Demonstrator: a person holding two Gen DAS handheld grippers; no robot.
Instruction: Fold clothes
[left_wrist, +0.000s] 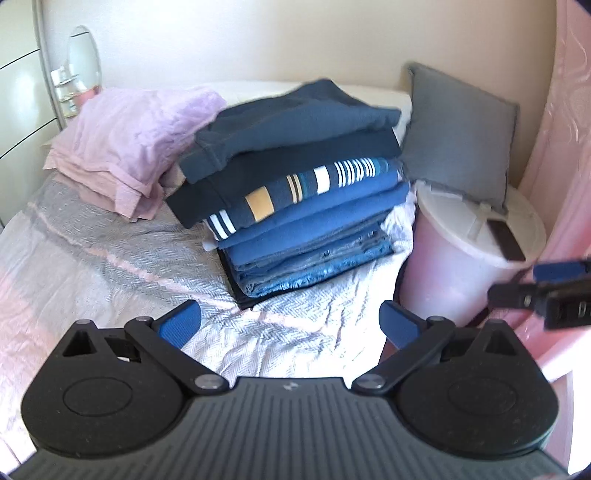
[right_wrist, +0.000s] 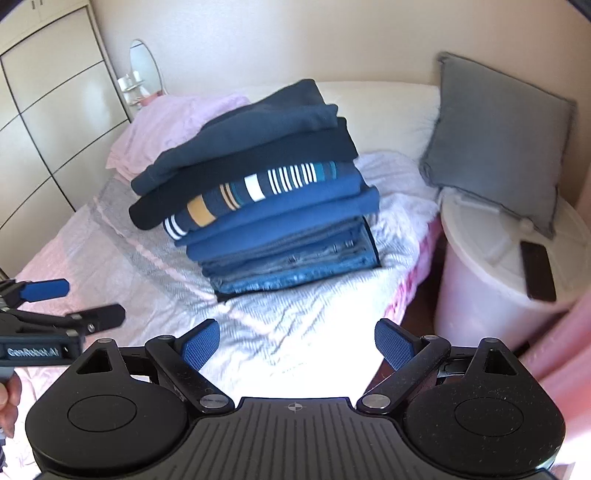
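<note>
Bed (right_wrist: 122, 254): one, covered in a pale grey-and-pink herringbone spread, creased along its near edge; taken as the landmark for all that followed.

Stack of folded clothes (right_wrist: 266, 206): one, stood on the bed toward its right side; dark navy pieces on top, a striped piece with white, tan and teal bands (right_wrist: 258, 190) in the middle, plain blue below, denim at the bottom; the upper layers overhung to the left.

Pink heap of linen (left_wrist: 125, 144): lay on the bed behind and left of the stack, touching it.

White bin (right_wrist: 491, 280): stood on the floor just beside the bed's right edge; a grey cushion (right_wrist: 498, 144) leaned on its lid, and a small dark flat object (right_wrist: 537, 271) lay there too.

Wardrobe (right_wrist: 55, 110): cream, panelled, stood beyond the bed's left side.

Left gripper (left_wrist: 290, 321): hovered over the near part of the bed, blue pads spread wide, nothing between them.

Right gripper (right_wrist: 297, 343): likewise above the bed's near edge, released, fingers wide apart and empty, well short of the stack.
</note>
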